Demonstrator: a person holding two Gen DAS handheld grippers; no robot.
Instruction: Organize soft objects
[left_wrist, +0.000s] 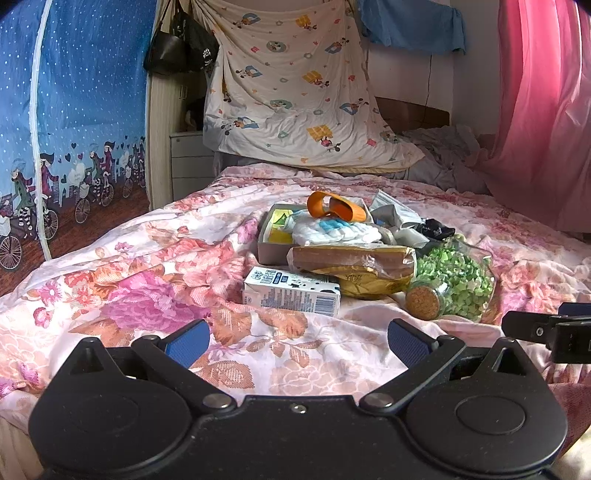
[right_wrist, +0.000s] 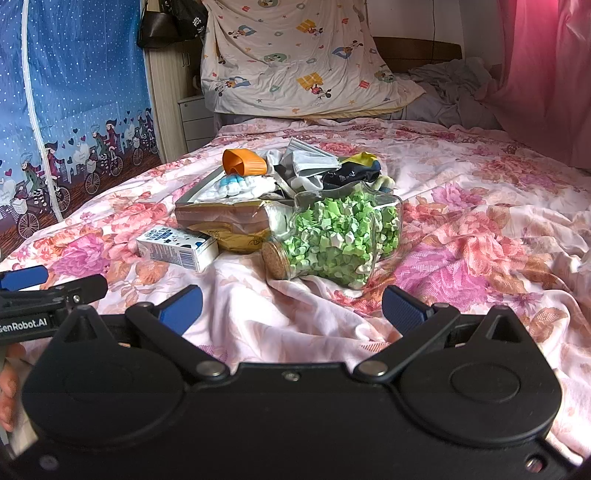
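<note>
A pile of items lies on the floral bedspread (left_wrist: 147, 288). A shallow cardboard box (left_wrist: 271, 251) holds a white and blue knitted cloth (left_wrist: 332, 230) and an orange strap loop (left_wrist: 334, 208). Behind lie a grey face mask (right_wrist: 308, 160) and a black sock (right_wrist: 349, 177). In front are a bagged bread loaf (left_wrist: 351, 260), a milk carton (left_wrist: 291, 293) and a corked glass jar of green paper stars (right_wrist: 332, 240). My left gripper (left_wrist: 297, 341) is open and empty, short of the carton. My right gripper (right_wrist: 291, 304) is open and empty, just short of the jar.
A cartoon-print quilt (left_wrist: 295, 92) hangs over the headboard. A blue patterned curtain (left_wrist: 74, 110) stands left, a pink curtain (left_wrist: 543, 110) right. Crumpled grey bedding (right_wrist: 454, 92) lies at the far right. A drawer cabinet (left_wrist: 190, 162) stands beside the bed.
</note>
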